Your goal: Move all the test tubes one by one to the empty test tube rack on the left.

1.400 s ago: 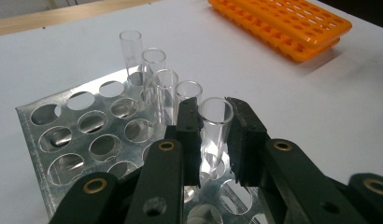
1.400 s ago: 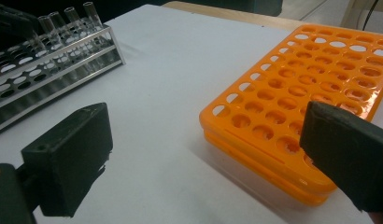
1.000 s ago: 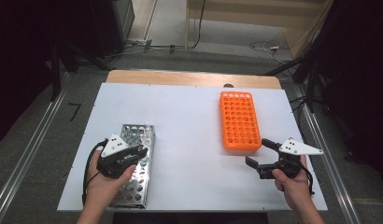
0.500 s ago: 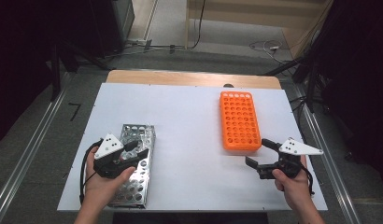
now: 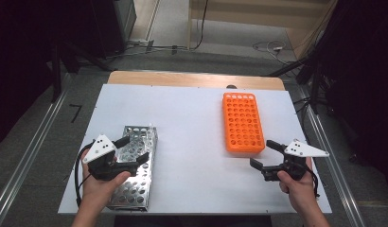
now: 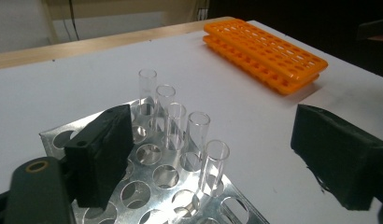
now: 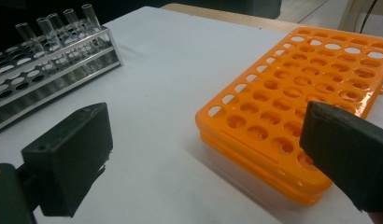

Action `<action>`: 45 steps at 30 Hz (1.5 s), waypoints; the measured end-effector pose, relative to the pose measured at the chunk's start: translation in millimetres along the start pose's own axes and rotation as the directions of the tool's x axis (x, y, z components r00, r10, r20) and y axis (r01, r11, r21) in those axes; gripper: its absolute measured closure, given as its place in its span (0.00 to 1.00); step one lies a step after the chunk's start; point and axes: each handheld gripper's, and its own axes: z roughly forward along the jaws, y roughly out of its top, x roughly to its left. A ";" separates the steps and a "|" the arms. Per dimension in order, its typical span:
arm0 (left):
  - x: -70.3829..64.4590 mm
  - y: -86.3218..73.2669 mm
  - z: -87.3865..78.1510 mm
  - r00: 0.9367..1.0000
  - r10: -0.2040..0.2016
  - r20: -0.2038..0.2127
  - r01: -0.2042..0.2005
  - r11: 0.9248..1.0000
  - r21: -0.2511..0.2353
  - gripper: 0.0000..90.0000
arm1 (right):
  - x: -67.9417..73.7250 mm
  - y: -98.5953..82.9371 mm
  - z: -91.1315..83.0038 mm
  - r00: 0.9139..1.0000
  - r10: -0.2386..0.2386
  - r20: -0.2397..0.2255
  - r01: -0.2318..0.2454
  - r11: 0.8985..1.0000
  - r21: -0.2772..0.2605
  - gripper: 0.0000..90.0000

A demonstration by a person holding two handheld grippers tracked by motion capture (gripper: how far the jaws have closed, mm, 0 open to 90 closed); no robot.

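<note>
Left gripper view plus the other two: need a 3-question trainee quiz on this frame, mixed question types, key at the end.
1. True or false: the left gripper is closed on a glass tube.
2. How many glass tubes stand in the metal rack?
   A. three  B. five  C. eight
3. Which rack lies nearest the right gripper, and does it hold any tubes?

Key
1. False. Its jaws stand wide apart, with the row of tubes between them and no pad touching one.
2. B. Five, in one row.
3. The orange rack; its visible holes are empty, and the open gripper is beside its near end, not gripping it.
</note>
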 end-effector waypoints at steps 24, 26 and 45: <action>33.1 -7.9 -30.3 0.999 -0.032 -0.027 0.029 0.994 -0.104 0.00 | -27.5 -8.0 -14.7 0.999 0.024 0.047 -0.024 1.000 -0.021 0.01; 37.1 -10.6 -32.4 0.999 -0.035 -0.032 0.031 0.993 -0.110 0.00 | -32.2 -10.3 -16.2 0.998 0.026 0.054 -0.025 0.999 -0.021 0.01; 60.4 -35.7 -35.4 0.999 -0.042 -0.016 0.039 0.986 -0.161 0.00 | -74.2 -43.5 -29.9 0.992 0.064 0.108 -0.056 0.996 -0.071 0.00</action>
